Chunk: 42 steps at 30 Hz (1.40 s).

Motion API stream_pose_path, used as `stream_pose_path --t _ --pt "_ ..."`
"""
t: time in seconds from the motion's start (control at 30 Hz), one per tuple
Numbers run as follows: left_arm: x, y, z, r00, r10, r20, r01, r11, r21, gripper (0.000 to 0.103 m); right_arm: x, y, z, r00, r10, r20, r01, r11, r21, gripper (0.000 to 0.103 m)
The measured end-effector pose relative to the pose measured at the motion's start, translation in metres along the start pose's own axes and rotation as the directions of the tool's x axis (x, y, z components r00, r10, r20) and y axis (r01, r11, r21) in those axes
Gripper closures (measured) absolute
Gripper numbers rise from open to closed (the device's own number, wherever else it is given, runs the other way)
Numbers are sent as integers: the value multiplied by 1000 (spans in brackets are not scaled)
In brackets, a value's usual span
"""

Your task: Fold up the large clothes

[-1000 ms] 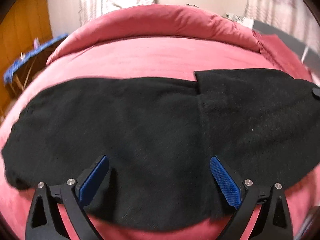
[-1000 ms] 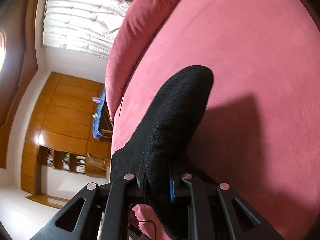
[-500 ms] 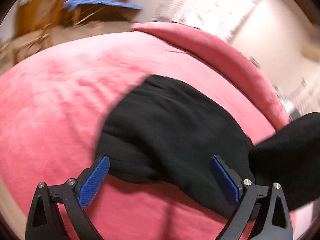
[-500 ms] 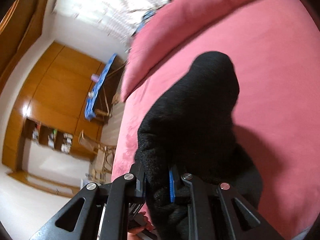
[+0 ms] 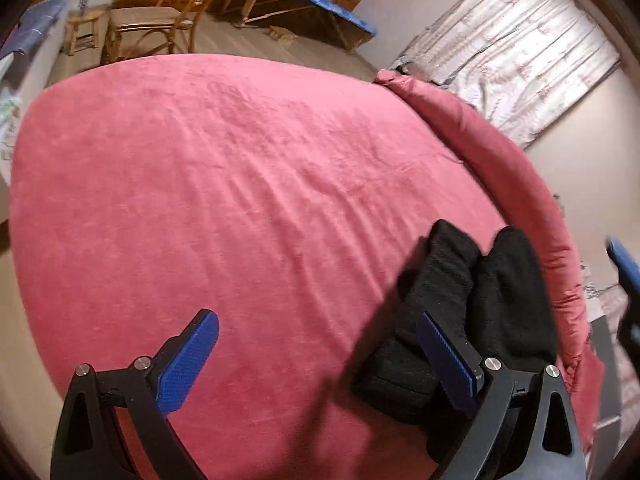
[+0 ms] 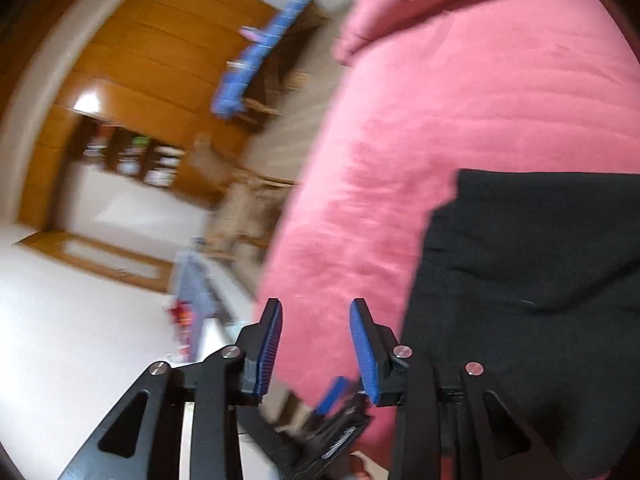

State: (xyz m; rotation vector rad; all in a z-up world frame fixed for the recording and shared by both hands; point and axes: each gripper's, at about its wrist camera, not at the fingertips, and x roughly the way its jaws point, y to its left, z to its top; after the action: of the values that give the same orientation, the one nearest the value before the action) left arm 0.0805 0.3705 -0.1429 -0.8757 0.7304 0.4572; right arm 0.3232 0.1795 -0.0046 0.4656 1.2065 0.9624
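Black garment (image 5: 460, 312): we find it folded into a thick bundle on the pink bed (image 5: 240, 200), near the bolster edge. Right tongs (image 6: 316, 344): jaws just parted, nothing between them. Left tongs (image 5: 320, 360): wide apart, empty. Step: fold laid, release. Next, we judge: squaring or flattening the bundle.

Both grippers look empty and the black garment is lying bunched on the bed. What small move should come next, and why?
Probably bring the right gripper back over the black garment to press or neaten the fold. Its jaws have just been opening with nothing between them, and the left gripper is open too. The garment lies doubled in a thick bundle on the pink bed, so it may need flattening.
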Motion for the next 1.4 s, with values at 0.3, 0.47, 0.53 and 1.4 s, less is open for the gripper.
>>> stream_pose_path --t 0.3,0.47,0.53,1.4 --pt "-22 -55 -6 977 -215 -6 212 958 194 4 -136 -81 -86 937 -285 201 305 949 -76 63" --pt "-18 -80 -24 980 -177 -91 196 936 291 18 -182 -148 -141 867 -436 241 447 894 10 63" --pt "-12 -88 -33 975 -151 -166 199 922 332 44 -190 -163 -151 835 -498 235 509 860 12 63" --pt "-34 -176 -163 844 -245 -477 449 810 378 39 -165 -170 -208 811 -517 275 580 773 -257 101"
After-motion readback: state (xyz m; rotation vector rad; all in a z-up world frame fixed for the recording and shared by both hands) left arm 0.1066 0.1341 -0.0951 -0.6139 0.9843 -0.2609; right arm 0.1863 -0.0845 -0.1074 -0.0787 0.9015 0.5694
